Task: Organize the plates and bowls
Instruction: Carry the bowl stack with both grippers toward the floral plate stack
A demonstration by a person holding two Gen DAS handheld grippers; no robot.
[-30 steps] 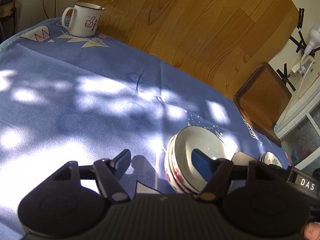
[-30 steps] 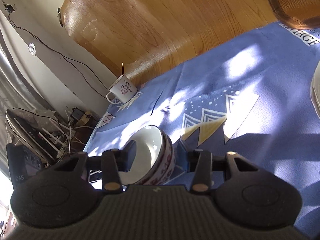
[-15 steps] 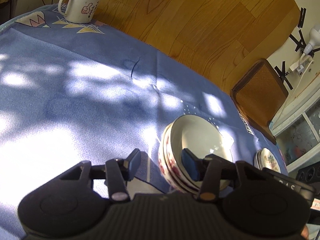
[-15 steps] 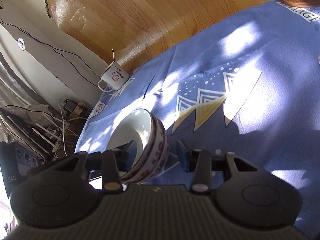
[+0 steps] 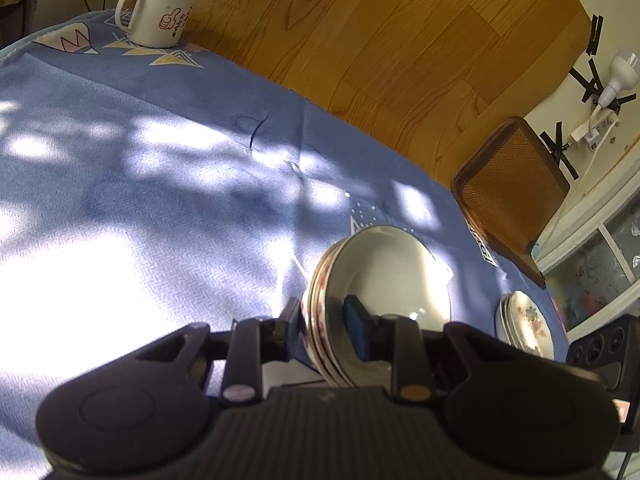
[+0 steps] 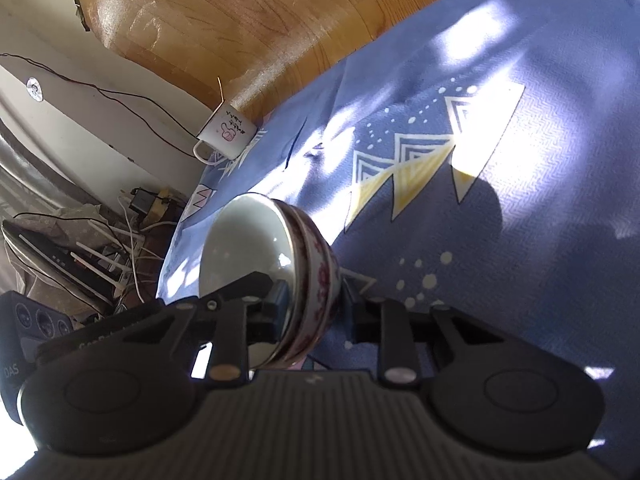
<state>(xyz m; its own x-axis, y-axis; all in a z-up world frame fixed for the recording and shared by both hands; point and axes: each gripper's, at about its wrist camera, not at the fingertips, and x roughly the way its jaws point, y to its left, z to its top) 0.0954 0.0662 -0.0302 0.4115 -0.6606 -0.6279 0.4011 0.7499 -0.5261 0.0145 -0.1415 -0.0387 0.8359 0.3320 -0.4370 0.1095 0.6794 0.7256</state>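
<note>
A stack of white bowls with red flower patterns (image 5: 380, 280) sits between both grippers over the blue tablecloth (image 5: 160, 184). My left gripper (image 5: 326, 322) is shut on the near rim of the stack, one blue pad inside the top bowl and one outside. In the right wrist view the same bowl stack (image 6: 276, 264) is gripped from the opposite side by my right gripper (image 6: 314, 312), one finger inside and one outside. The stack appears tilted. A stack of flowered plates (image 5: 526, 326) lies at the table's right edge.
A white enamel mug with a spoon (image 5: 158, 14) stands at the far corner of the table, also seen in the right wrist view (image 6: 226, 134). A brown woven chair seat (image 5: 508, 196) sits beyond the right edge. Cables and clutter (image 6: 100, 248) lie on the floor.
Both grippers have closed from open onto the rims of the bowl stack. The stack now looks larger and more tilted in both views.
</note>
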